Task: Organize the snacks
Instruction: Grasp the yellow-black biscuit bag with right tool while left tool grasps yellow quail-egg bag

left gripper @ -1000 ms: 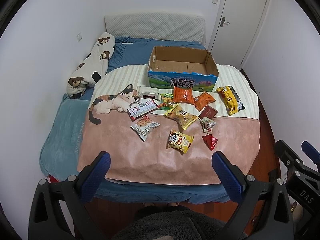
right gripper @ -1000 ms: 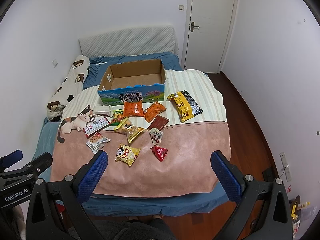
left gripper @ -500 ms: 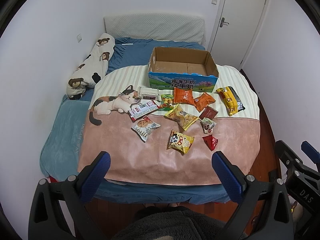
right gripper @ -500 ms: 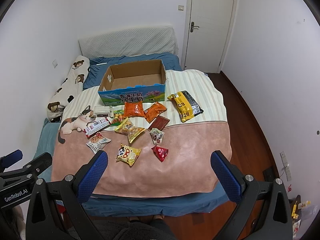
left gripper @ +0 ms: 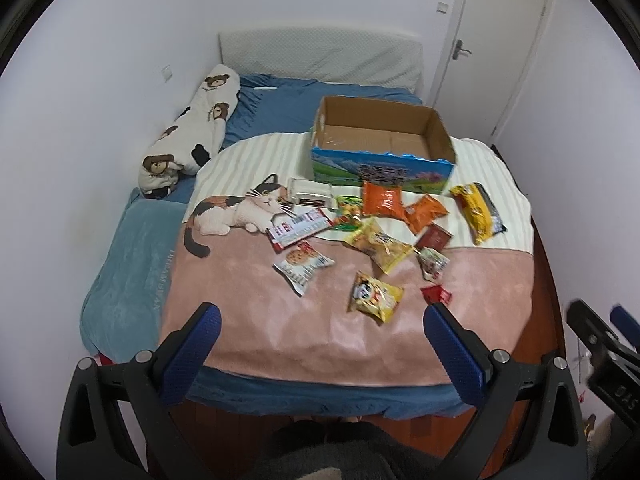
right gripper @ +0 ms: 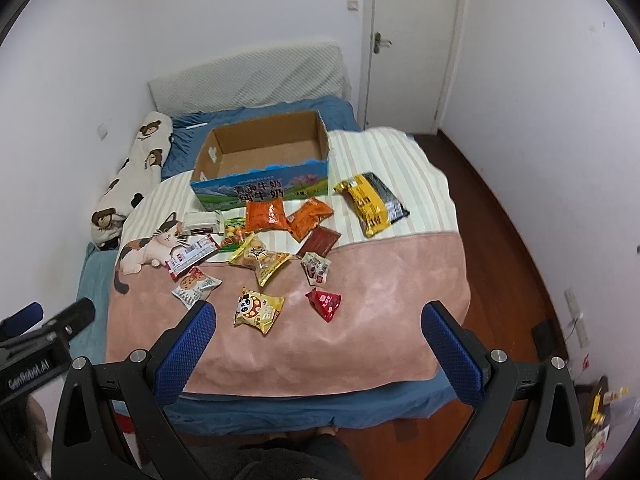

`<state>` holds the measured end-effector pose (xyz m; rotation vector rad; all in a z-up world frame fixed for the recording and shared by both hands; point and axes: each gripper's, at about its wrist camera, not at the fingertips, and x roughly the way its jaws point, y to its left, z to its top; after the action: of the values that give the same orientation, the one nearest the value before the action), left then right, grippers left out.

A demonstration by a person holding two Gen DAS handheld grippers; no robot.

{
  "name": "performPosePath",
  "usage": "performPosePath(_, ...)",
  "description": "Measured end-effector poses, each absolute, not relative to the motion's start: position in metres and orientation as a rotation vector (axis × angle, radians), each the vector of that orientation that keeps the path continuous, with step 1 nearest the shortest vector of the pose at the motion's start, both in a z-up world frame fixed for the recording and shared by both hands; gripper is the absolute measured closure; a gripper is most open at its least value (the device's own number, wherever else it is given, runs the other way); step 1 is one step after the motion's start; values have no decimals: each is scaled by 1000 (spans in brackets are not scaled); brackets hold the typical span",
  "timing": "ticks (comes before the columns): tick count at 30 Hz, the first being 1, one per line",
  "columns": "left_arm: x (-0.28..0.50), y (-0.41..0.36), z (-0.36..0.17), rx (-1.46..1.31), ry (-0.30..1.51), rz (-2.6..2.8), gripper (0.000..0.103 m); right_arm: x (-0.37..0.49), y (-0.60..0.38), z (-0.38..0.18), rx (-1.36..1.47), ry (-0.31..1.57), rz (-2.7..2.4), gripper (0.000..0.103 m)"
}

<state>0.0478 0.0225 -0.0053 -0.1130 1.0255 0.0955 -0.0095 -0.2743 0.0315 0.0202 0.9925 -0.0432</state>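
Cardboard box (left gripper: 382, 142), empty and open-topped, stands on the blanket (left gripper: 280, 320) toward the head end of the bed (left gripper: 132, 248). Snack packets lie loose between the box and the foot edge: two orange bags (right gripper: 265, 216) just in front of the box, a long yellow pack (right gripper: 370, 204) toward the right edge, a cookie packet (left gripper: 303, 265) toward the left, and a panda packet (right gripper: 258, 309) and a small red packet (right gripper: 325, 303) nearest the foot. Left tool (left gripper: 320, 340) and right tool (right gripper: 318, 338) both hang beyond the foot edge, well apart from every packet, each spread wide and holding nothing. No packet is boxed yet. Risks, as a judgement: the foil bags may slip or crush under a pinch; several packets near the middle overlap, so a grasp there could drag a neighbour; the soft blanket may bunch up under a descending tool.
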Motion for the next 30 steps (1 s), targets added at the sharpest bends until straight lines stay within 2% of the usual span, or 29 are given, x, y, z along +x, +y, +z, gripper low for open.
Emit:
performPosePath(5, 85, 39, -44, -107, 1077, 111, 0, 21, -279, 2, 96, 1056, -81, 0)
performPosePath(13, 170, 27, -118, -244, 1279, 3, 0, 94, -295, -61, 79, 1148, -154, 0)
performPosePath(28, 311, -26, -267, -593, 1588, 125, 0, 338, -389, -197, -95, 1354, -86, 0)
performPosePath(30, 320, -27, -285, -636, 1625, 153, 5, 363, -396, -216, -110, 1379, -80, 0)
